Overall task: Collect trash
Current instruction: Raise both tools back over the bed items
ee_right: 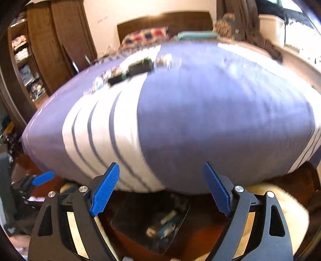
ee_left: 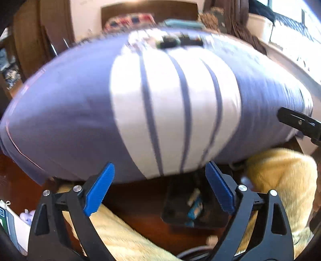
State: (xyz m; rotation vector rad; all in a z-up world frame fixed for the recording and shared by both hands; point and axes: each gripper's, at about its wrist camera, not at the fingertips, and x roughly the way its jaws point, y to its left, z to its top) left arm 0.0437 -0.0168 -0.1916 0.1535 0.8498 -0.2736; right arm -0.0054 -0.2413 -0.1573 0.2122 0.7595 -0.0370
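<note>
1. Both grippers sat nearest the lenses: the left gripper (ee_left: 159,188) and the right gripper (ee_right: 160,188) each had blue pads spread wide apart with nothing between them.
2. Below the left gripper, a black bin (ee_left: 180,208) stood on the dark wooden floor (ee_left: 140,200), and a blue and white wrapper (ee_left: 194,208) lay inside it.
3. From the right wrist view the same bin (ee_right: 140,224) sat under the spread pads, with 1 wrapper (ee_right: 167,225) whose long axis ran slantwise from lower left to upper right.
4. Cream fluffy rugs (ee_left: 280,176) lay on the floor on either side of the bin.
5. Beyond the bin rose a bed (ee_left: 70,112) covered in purple cloth with a white band crossed by 3 thin purple stripes.
6. On the far part of the bed lay scattered trash (ee_left: 172,41), a loose row of dark and pale pieces running left to right; motion blur kept the single items from being told apart.
7. In the right wrist view that trash (ee_right: 136,68) ran in a slanted line from lower left to upper right, well apart from the gripper.
8. At the right edge of the left wrist view, a black finger of the right gripper showed against the bed's side.
9. A dark headboard (ee_left: 148,10) and patterned pillows (ee_left: 130,21) stood behind the bed, with a wooden wardrobe (ee_right: 60,36) to the left.
</note>
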